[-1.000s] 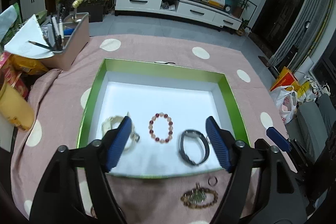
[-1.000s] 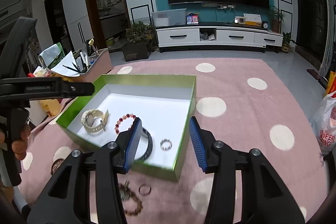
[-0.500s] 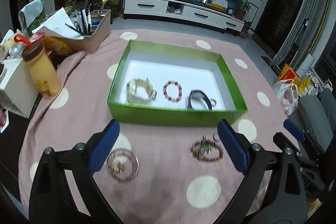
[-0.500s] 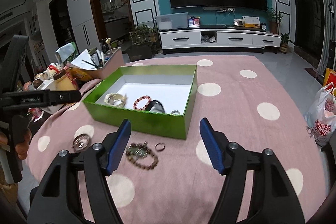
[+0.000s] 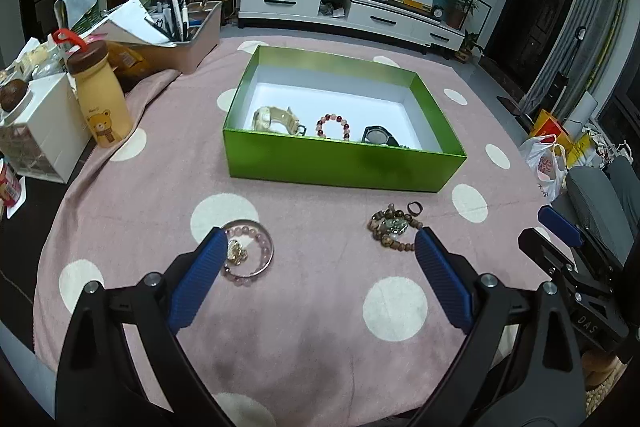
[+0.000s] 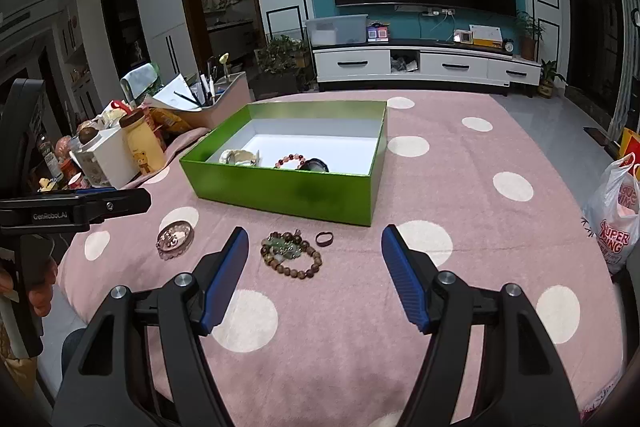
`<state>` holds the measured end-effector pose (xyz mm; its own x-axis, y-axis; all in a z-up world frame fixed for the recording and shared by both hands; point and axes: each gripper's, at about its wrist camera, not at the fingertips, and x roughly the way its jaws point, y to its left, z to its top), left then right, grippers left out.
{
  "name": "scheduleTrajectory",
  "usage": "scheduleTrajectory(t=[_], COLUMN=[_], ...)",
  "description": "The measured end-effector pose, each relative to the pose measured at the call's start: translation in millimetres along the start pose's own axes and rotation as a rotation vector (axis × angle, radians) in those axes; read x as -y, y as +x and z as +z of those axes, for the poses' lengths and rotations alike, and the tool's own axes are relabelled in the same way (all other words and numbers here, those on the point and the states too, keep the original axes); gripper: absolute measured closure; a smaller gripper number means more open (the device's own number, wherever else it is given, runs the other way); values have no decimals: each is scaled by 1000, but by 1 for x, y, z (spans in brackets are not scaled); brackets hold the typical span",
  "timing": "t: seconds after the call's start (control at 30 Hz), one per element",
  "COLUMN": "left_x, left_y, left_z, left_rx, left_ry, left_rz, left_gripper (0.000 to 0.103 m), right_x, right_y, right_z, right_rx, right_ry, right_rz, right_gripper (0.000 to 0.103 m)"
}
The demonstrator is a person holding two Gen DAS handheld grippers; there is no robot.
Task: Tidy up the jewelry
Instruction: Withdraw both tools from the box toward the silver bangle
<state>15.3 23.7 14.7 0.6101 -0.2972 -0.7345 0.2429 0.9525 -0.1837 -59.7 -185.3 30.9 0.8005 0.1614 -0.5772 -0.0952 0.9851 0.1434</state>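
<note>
A green box (image 5: pixel 344 159) (image 6: pixel 280 189) stands on the pink dotted cloth. Inside lie a cream watch (image 5: pixel 276 119), a red bead bracelet (image 5: pixel 333 126) and a black watch (image 5: pixel 378 135). In front of the box lie a pink bead bracelet (image 5: pixel 248 253) (image 6: pixel 175 239), a brown bead bracelet (image 5: pixel 394 227) (image 6: pixel 291 253) and a dark ring (image 5: pixel 415 207) (image 6: pixel 324 238). My left gripper (image 5: pixel 318 249) is open and empty, low above the cloth between the two bracelets. My right gripper (image 6: pixel 314 247) is open and empty, around the brown bracelet and ring from above.
A yellow bear bottle (image 5: pixel 100 95), a white drawer unit (image 5: pixel 38 131) and a pen tray (image 5: pixel 188 35) crowd the table's left side. A plastic bag (image 6: pixel 618 215) hangs off the right. The other gripper's body shows at the left edge of the right wrist view (image 6: pixel 72 209).
Both grippers have pulled back and away from the box toward the near side of the table. The loose bracelets and ring now lie between their open fingers.
</note>
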Motion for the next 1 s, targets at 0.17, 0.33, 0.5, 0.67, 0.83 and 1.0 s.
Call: scheduleTrajectory(t=[0.17, 0.33, 0.5, 0.67, 0.83, 1.0], left_x=[-4, -9, -16, -22, -33, -59], left_y=[0, 2, 6, 8, 9, 6], left_z=[-8, -13, -18, -21, -22, -24], left_rx=[-8, -18, -28, -28, -26, -15], left_ry=[-11, -21, -24, -32, -67, -132], left_rz=[8, 13, 23, 25, 24, 39], left_gripper=[7, 7, 7, 7, 7, 7], right_x=[-4, -8, -12, -16, -16, -13], right_y=[2, 8, 15, 20, 25, 33], right_z=[-3, -8, -12, -15, -20, -24], right_rx=[-13, -35, -57, -73, -88, -109], right_ry=[-6, -16, -17, -27, -24, -13], right_rz=[6, 10, 17, 26, 36, 43], right_gripper=[34, 34, 34, 34, 34, 34])
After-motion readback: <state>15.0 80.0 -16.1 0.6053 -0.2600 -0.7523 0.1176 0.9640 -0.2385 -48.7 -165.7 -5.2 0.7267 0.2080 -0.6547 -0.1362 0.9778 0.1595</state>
